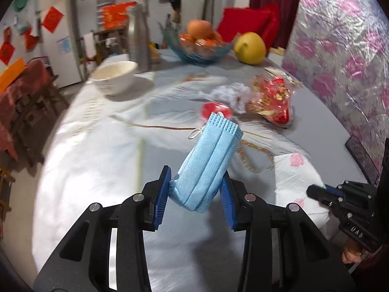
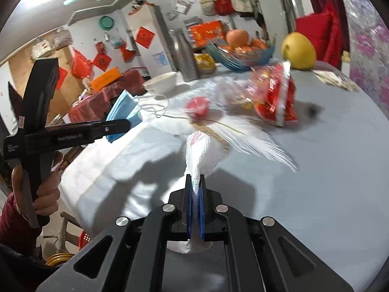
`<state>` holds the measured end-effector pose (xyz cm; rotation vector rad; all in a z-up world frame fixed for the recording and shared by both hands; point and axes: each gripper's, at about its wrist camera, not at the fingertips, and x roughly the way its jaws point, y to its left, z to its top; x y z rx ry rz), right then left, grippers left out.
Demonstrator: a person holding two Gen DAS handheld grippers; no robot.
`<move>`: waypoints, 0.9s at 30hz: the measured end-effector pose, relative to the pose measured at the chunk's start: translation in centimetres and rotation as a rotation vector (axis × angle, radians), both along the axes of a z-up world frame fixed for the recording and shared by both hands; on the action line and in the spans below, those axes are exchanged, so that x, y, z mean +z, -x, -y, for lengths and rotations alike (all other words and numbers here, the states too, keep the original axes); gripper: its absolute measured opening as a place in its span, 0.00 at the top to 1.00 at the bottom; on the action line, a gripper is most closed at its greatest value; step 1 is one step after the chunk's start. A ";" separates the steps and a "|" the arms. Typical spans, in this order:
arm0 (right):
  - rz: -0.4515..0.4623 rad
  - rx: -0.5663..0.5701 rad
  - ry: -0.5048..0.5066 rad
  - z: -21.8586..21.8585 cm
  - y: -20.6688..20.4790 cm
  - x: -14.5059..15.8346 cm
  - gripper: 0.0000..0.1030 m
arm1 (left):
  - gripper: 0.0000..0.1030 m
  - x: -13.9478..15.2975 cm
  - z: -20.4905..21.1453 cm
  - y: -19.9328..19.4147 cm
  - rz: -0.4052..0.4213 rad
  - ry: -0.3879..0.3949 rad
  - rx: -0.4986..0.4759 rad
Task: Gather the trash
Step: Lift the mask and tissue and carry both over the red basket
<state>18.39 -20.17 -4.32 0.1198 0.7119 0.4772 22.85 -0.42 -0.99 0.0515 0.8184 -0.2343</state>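
My left gripper (image 1: pixel 194 182) is shut on a folded blue face mask (image 1: pixel 209 160) and holds it above the table; it also shows in the right wrist view (image 2: pixel 124 114). My right gripper (image 2: pixel 195 182) is shut on a white paper napkin with a pink flower print (image 2: pixel 201 153), lifted off the table; the napkin also shows in the left wrist view (image 1: pixel 296 177). On the table lie a red and gold snack wrapper (image 1: pixel 272 99) (image 2: pixel 274 95), a crumpled white tissue (image 1: pixel 231 95) and a small red round thing (image 1: pixel 215 109) (image 2: pixel 198 105).
A white bowl (image 1: pixel 114 75), a steel bottle (image 1: pixel 138 36), a blue glass fruit bowl (image 1: pixel 199 46) and a yellow pomelo (image 1: pixel 250 47) stand at the table's far side. A thin golden string (image 1: pixel 170 127) lies across the white cloth. A dark phone (image 1: pixel 362 155) lies at right.
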 end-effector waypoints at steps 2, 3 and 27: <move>0.020 0.009 -0.005 -0.5 0.6 0.6 0.95 | 0.61 0.5 -1.1 1.1 0.014 -0.001 0.022; 0.030 0.011 -0.005 -0.8 0.9 0.9 0.95 | 0.61 0.8 -1.8 1.7 0.023 -0.003 0.033; 0.087 0.348 0.041 -18.0 8.5 5.6 0.95 | 0.61 -2.1 -24.0 18.6 -0.019 -0.016 0.413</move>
